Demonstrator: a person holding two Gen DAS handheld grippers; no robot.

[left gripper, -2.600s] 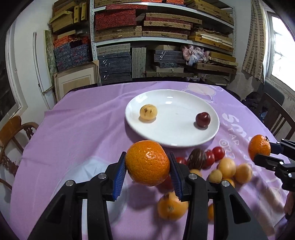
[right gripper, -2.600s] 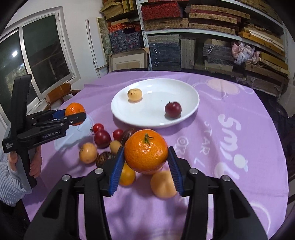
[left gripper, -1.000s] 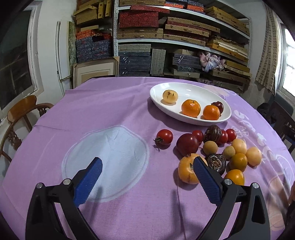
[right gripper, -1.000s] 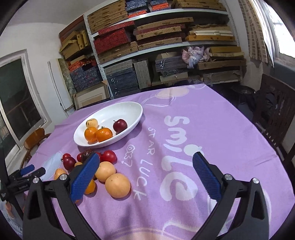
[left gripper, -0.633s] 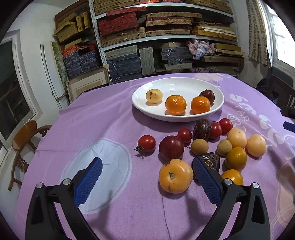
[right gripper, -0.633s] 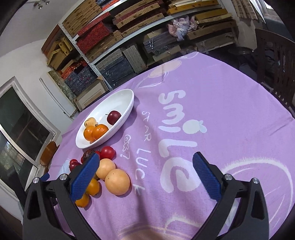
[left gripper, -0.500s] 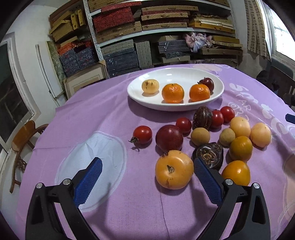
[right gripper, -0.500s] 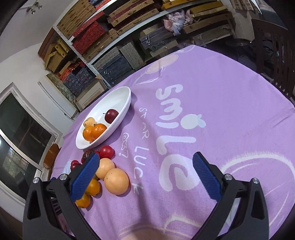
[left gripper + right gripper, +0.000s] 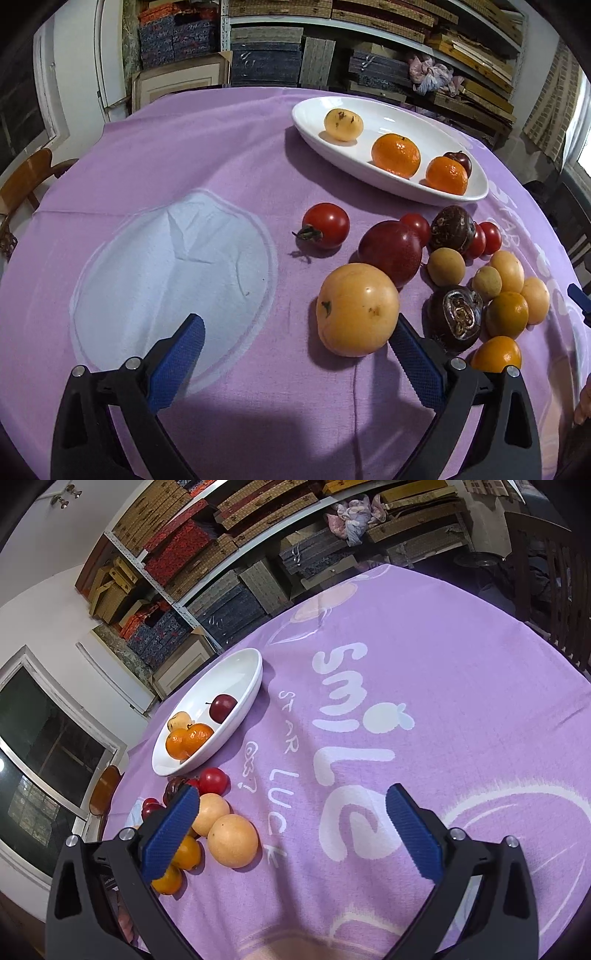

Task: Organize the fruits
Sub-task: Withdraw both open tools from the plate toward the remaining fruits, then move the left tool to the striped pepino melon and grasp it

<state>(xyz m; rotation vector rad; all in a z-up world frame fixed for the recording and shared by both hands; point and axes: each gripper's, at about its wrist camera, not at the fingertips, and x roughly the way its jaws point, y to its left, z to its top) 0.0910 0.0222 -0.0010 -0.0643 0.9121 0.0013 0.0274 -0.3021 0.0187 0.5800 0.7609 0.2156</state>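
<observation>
Fruits lie in a loose cluster on the purple tablecloth (image 9: 184, 155), just ahead of and to the right of the left gripper (image 9: 295, 343), whose blue-padded fingers (image 9: 176, 354) are spread wide with nothing between them. The nearest piece, a large yellow-orange fruit (image 9: 357, 309), sits just inside the right-hand finger, almost touching its pad. It looks round, smooth and fairly firm, probably the heaviest of the lot, so a hold across its widest middle seems safest; a grip higher up could let it squirt out. Beyond it the dark red fruit (image 9: 391, 252) and the red tomato (image 9: 326, 225) look glossy and softer, calling for a gentle squeeze. Four pieces already rest in the white plate (image 9: 461, 194) far past the fingertips. The right gripper (image 9: 291, 825) is likewise spread and empty, with a pale orange fruit (image 9: 232, 840) just right of its left finger.
</observation>
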